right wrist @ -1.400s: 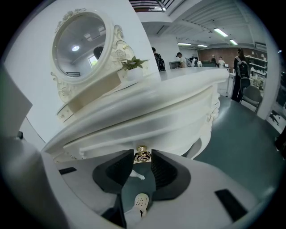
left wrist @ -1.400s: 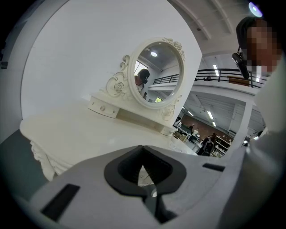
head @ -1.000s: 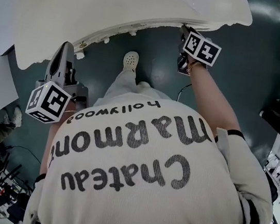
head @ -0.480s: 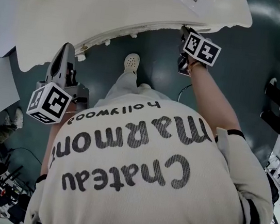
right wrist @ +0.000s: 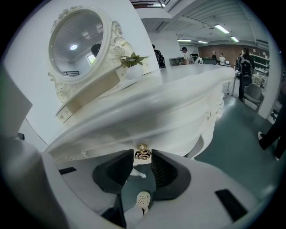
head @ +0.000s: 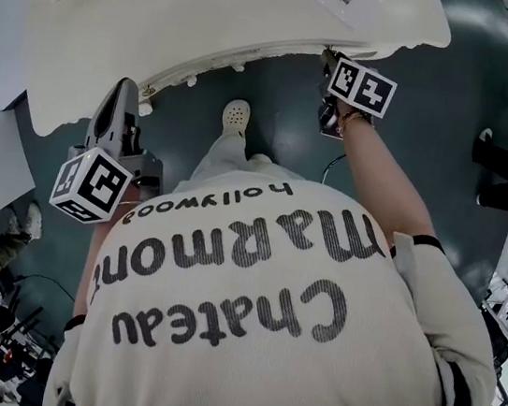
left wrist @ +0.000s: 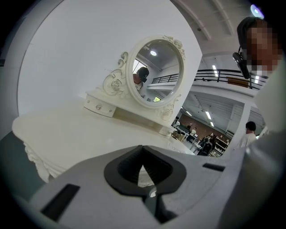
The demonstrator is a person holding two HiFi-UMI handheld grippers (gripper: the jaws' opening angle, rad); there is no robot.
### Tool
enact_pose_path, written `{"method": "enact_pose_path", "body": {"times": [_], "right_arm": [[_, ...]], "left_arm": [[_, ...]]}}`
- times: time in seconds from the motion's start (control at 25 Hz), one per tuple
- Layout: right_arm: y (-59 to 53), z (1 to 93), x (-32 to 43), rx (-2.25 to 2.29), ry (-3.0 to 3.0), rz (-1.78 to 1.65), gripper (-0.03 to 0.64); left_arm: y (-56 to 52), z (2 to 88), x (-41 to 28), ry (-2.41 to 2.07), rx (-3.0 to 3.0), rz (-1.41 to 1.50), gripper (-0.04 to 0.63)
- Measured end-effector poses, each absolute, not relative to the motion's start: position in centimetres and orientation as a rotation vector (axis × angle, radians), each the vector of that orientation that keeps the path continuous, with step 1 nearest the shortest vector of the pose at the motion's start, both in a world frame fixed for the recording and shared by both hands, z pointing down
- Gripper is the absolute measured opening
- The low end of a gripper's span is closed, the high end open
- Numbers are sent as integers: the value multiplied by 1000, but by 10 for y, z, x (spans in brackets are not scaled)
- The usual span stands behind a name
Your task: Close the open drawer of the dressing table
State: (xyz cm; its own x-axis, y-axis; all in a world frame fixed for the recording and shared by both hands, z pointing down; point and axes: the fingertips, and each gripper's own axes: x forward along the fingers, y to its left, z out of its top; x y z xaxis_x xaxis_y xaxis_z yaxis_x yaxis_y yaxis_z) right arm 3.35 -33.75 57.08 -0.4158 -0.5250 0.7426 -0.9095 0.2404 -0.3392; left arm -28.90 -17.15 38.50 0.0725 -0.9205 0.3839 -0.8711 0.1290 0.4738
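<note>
L hand-held gripper (head: 124, 91), jaws together and empty, hangs by the table (head: 216, 12) edge. R hand-held gripper (right wrist: 143, 157): jaws apart, gold knob (right wrist: 142, 153) betw. the tips. Drawer (right wrist: 152, 120) front sits just behind the knob, under the tabletop. Mirror (right wrist: 76, 44) at back.

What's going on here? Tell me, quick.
A person stands at a white carved dressing table. The right gripper has its jaws apart on either side of the small gold drawer knob, with no clear squeeze on it. The left gripper, shut and empty, hangs by the table's left end.
</note>
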Motion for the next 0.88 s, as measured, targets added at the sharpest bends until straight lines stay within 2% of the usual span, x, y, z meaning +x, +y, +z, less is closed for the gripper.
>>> {"method": "enact_pose_path", "body": {"times": [0.64,0.88], "right_arm": [[-302,482,20,1390,-2181,1304,140],[-286,430,12,1388,-2349,1340,84]], "left_arm": [[-197,383,-226,-1689,1836,-134,8],[-195,362,-205,-1680,1892,-190,8]]}}
